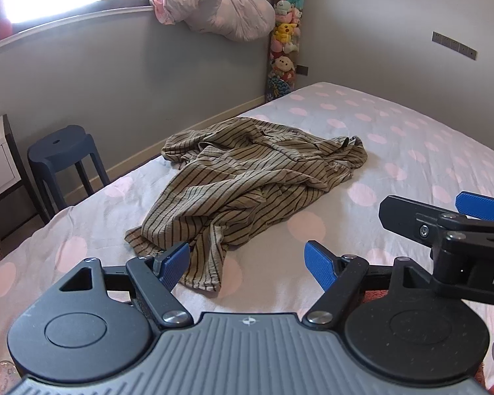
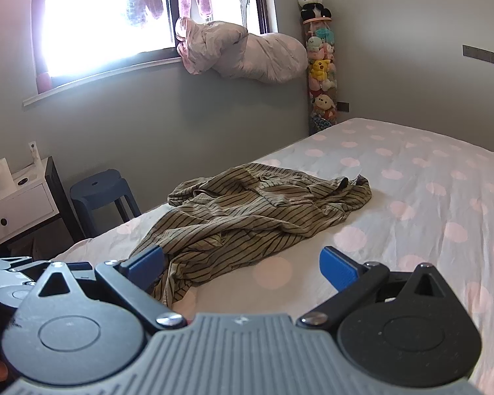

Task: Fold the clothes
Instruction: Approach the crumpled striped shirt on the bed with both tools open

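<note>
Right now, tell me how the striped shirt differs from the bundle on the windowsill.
The striped shirt lies spread and crumpled flat on the bed; the bundle is rolled up thick on the windowsill. The shirt is tan with dark stripes; the bundle is pale pinkish-grey, with no stripes. Both are wrinkled, unfolded fabric, and neither gripper touches them.

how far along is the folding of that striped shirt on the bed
Nothing looks folded yet: the striped shirt lies crumpled in a heap on the dotted bed sheet. In hand: the left gripper and right gripper are both open, near its closest edge, holding nothing. Left: spreading it flat, then every fold.
</note>
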`<move>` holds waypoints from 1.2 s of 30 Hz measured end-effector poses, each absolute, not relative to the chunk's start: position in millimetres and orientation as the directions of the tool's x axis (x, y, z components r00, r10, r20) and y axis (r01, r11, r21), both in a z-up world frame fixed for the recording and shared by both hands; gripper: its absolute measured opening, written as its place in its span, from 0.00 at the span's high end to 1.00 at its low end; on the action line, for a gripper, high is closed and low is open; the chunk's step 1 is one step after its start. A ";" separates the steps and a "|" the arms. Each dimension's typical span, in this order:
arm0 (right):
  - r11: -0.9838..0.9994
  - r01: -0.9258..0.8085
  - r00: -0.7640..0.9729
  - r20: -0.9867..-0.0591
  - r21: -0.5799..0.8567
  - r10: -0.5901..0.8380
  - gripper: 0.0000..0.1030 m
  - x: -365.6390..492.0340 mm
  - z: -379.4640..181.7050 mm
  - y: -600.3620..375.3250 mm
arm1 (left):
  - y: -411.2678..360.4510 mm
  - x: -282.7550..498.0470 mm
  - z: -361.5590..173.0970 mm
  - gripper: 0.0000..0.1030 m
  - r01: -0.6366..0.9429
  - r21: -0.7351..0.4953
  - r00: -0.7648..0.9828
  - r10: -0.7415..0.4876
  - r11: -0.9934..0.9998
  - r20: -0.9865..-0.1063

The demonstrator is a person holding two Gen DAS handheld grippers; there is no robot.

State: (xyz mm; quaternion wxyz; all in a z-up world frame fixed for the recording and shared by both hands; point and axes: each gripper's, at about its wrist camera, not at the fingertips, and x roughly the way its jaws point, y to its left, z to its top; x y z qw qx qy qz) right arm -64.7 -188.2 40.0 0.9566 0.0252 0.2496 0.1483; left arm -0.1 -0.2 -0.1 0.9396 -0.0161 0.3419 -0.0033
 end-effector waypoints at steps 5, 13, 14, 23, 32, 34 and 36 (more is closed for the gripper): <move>0.954 -0.271 0.828 -0.474 0.130 0.300 0.01 -66.0 43.2 -193.5 | -2.9 -1.7 -0.7 0.26 -0.004 -0.019 0.769 -0.009 1.000 -0.639; 0.958 -0.261 0.836 -0.467 0.123 0.288 0.01 -70.2 39.3 -192.3 | -5.3 -0.7 -1.7 0.26 -0.004 0.009 0.770 0.008 1.000 -0.638; 0.958 -0.259 0.836 -0.467 0.124 0.287 0.01 -71.0 39.1 -192.7 | -5.6 -0.5 -1.3 0.26 -0.004 0.007 0.768 0.008 1.000 -0.640; 0.960 -0.242 0.834 -0.475 0.142 0.280 0.01 -75.8 39.7 -196.7 | -12.6 -1.3 -0.5 0.26 0.018 0.026 0.771 0.002 1.000 -0.636; 0.961 -0.234 0.829 -0.486 0.149 0.277 0.01 -74.3 40.4 -199.2 | -13.0 -0.5 -1.5 0.26 0.019 0.022 0.766 0.000 1.000 -0.643; 0.961 -0.231 0.829 -0.487 0.151 0.276 0.01 -74.6 40.0 -199.4 | -13.1 -0.9 -1.8 0.26 0.020 0.021 0.765 -0.002 1.000 -0.644; 0.962 -0.230 0.829 -0.487 0.149 0.274 0.01 -74.7 39.8 -199.0 | -14.4 -1.4 -2.0 0.26 0.021 0.021 0.764 -0.003 1.000 -0.645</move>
